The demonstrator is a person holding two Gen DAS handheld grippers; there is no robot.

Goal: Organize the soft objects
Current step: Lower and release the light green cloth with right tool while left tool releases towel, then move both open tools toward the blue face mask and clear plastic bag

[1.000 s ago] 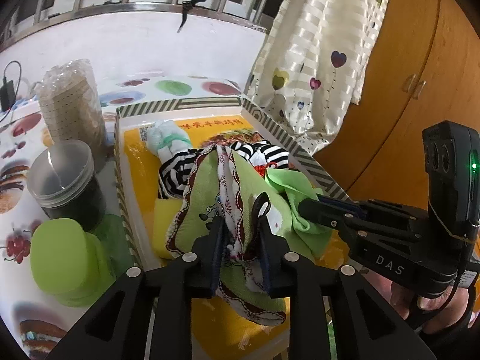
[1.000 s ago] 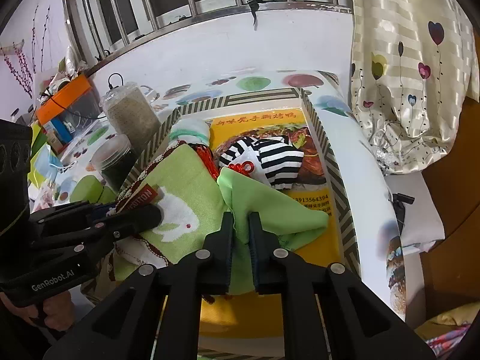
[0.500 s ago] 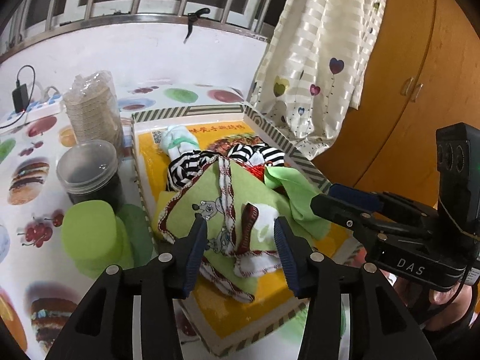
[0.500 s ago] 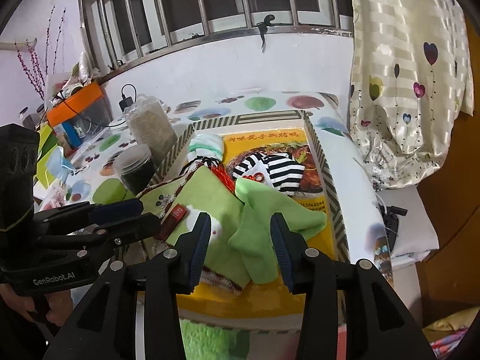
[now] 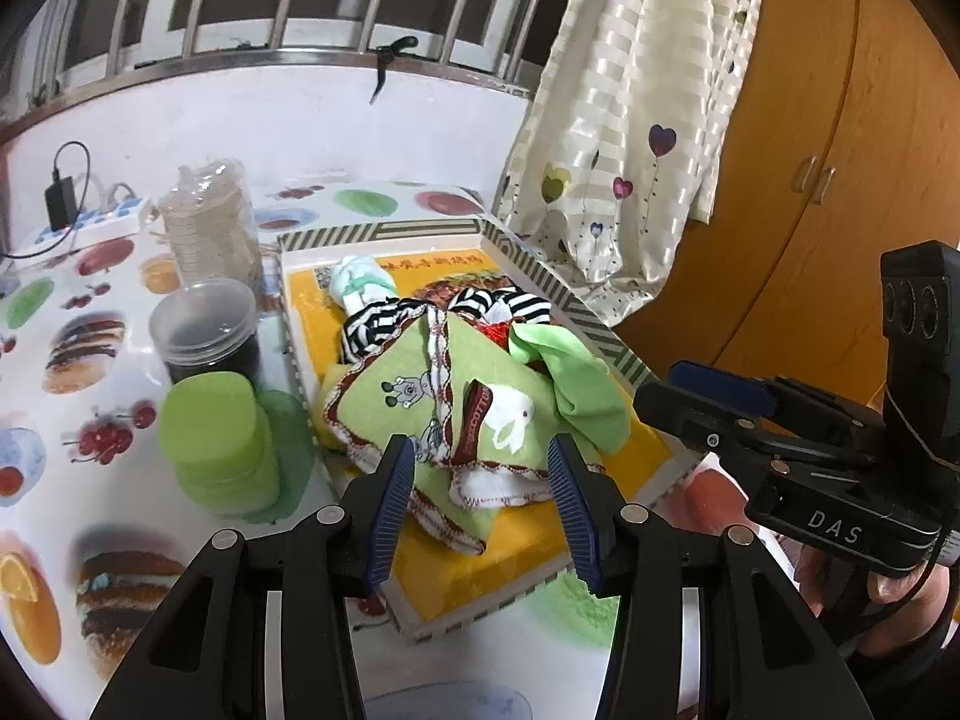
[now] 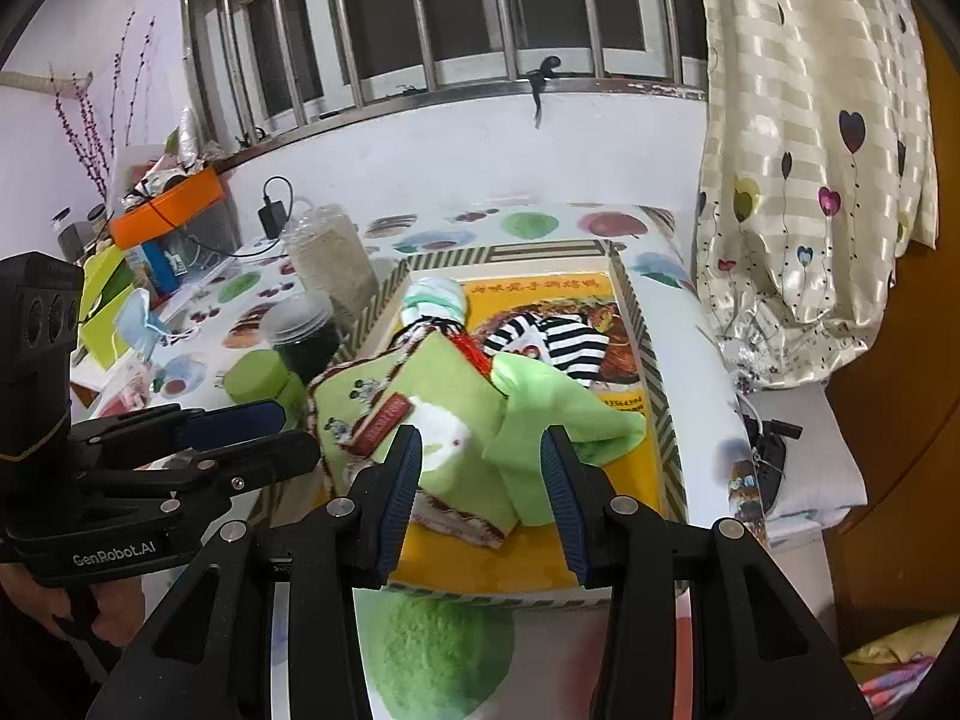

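A table [image 5: 90, 312] covered in a white cloth printed with fruit and burgers is carrying a shallow tray [image 5: 606, 348] with a striped rim, which is sitting along the table's right edge and reaching toward its far right corner. Just left of the tray, a green lidded container [image 5: 213, 438], a clear tub with dark contents [image 5: 204, 330] and a wrapped stack of cups [image 5: 210, 228] are standing in a row running toward the far edge. A white power strip [image 5: 84, 228] is lying near the far left corner.

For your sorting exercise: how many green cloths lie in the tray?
2. The green towel with brown trim and a white rabbit lies at the tray's near left; the plain green cloth overlaps its right edge. Others may be hidden beneath the pile.
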